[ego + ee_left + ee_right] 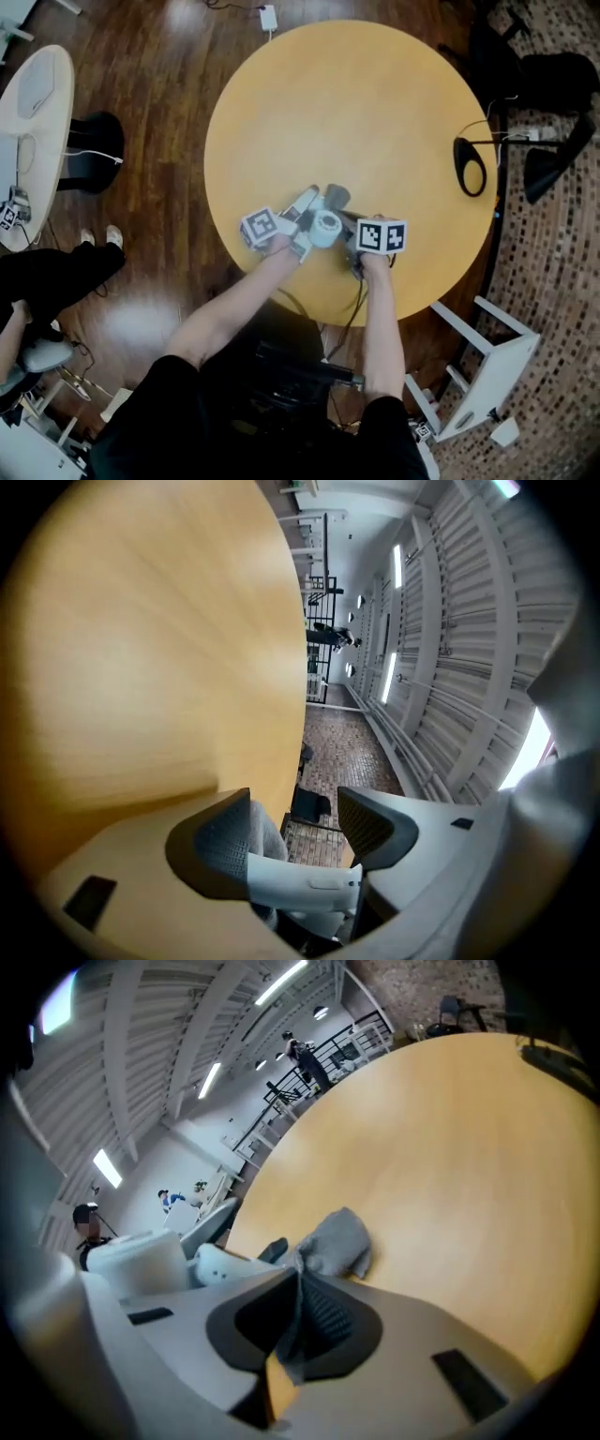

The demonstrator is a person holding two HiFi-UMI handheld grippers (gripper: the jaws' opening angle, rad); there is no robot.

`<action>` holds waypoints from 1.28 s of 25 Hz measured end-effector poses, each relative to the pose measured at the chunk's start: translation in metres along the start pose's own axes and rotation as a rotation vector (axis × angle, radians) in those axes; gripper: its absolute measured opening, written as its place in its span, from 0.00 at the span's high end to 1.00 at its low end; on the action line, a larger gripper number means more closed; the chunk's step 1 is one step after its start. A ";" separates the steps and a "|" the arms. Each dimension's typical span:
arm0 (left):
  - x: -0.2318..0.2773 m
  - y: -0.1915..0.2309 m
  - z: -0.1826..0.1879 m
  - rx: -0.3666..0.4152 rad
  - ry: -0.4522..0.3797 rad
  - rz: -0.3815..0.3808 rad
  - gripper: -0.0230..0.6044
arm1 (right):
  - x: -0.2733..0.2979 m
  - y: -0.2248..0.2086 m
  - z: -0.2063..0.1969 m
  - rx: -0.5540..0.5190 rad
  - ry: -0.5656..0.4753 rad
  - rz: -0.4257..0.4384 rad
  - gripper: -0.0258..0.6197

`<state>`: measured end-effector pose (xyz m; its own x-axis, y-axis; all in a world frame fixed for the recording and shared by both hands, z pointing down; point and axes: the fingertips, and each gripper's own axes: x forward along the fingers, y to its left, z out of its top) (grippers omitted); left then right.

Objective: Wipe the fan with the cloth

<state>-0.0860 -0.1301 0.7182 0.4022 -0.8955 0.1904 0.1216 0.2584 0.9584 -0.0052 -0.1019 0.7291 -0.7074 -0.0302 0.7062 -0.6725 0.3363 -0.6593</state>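
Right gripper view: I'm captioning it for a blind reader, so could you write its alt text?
The right gripper is shut on a grey cloth, which bunches out beyond its jaws over a round yellow wooden table. A white handheld fan shows just left of the jaws.

"What's the counter (375, 112) made of?"

"It looks like pale yellow wood, smooth, with a soft satin sheen. The floor (159, 112) beneath it is darker wood, glossy enough to throw back the light."

"And the cloth (337, 1241)?"

"Grey fabric, soft, matt and crumpled. The fan (305, 885) is smooth white plastic. The dark pads (220, 846) on the jaws are matt and finely ribbed."
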 end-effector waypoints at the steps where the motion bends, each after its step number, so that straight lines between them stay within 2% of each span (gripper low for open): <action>1: 0.003 -0.001 0.003 -0.006 0.024 -0.013 0.53 | 0.001 0.005 -0.009 0.027 -0.003 -0.004 0.92; 4: 0.022 -0.008 0.005 -0.020 0.120 -0.051 0.53 | 0.009 0.023 -0.039 0.088 0.003 0.007 0.92; 7: 0.036 -0.021 0.004 0.035 0.225 -0.077 0.53 | 0.005 0.024 -0.053 0.094 0.004 -0.010 0.92; 9: 0.033 -0.035 0.012 0.055 0.219 -0.109 0.53 | -0.018 0.007 -0.040 0.050 -0.047 -0.023 0.92; 11: 0.017 -0.052 0.022 0.069 0.162 -0.139 0.53 | -0.051 0.004 -0.006 -0.058 -0.154 0.059 0.92; 13: -0.006 -0.066 0.019 0.075 0.104 -0.154 0.53 | -0.080 0.029 0.035 -0.215 -0.224 0.217 0.92; 14: -0.017 -0.069 0.014 0.076 0.087 -0.152 0.53 | -0.088 0.044 0.050 -0.290 -0.219 0.289 0.92; 17: -0.031 -0.071 -0.004 0.031 0.050 -0.170 0.53 | -0.085 0.072 0.070 -0.434 -0.076 0.453 0.92; 19: -0.028 -0.077 -0.013 -0.013 0.034 -0.198 0.53 | -0.074 0.076 0.068 -0.464 0.047 0.513 0.92; 21: -0.024 -0.083 -0.017 -0.033 0.030 -0.218 0.53 | -0.058 0.071 0.063 -0.438 0.134 0.539 0.92; 23: -0.025 -0.082 -0.017 -0.069 0.017 -0.218 0.53 | -0.037 0.062 0.056 -0.387 0.186 0.545 0.92; 25: -0.028 -0.078 -0.013 -0.113 -0.005 -0.220 0.53 | -0.015 0.050 0.051 -0.375 0.227 0.506 0.91; 26: -0.029 -0.076 -0.010 -0.130 -0.014 -0.226 0.53 | -0.003 0.039 0.048 -0.410 0.263 0.438 0.91; 28: -0.032 -0.077 -0.007 -0.154 -0.028 -0.241 0.53 | 0.020 0.006 0.040 -0.590 0.388 0.197 0.92; 29: -0.034 -0.077 -0.005 -0.157 -0.034 -0.246 0.53 | 0.027 -0.003 0.039 -0.678 0.432 0.114 0.92; 30: -0.036 -0.077 -0.004 -0.155 -0.038 -0.248 0.53 | 0.030 -0.001 0.041 -0.733 0.443 0.097 0.92; 32: -0.040 -0.076 -0.003 -0.154 -0.042 -0.248 0.53 | 0.030 0.028 0.053 -0.759 0.416 0.211 0.92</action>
<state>-0.1087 -0.1132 0.6367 0.3055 -0.9516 -0.0340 0.3487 0.0786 0.9339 -0.0568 -0.1428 0.7182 -0.5646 0.3973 0.7234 -0.1075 0.8336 -0.5418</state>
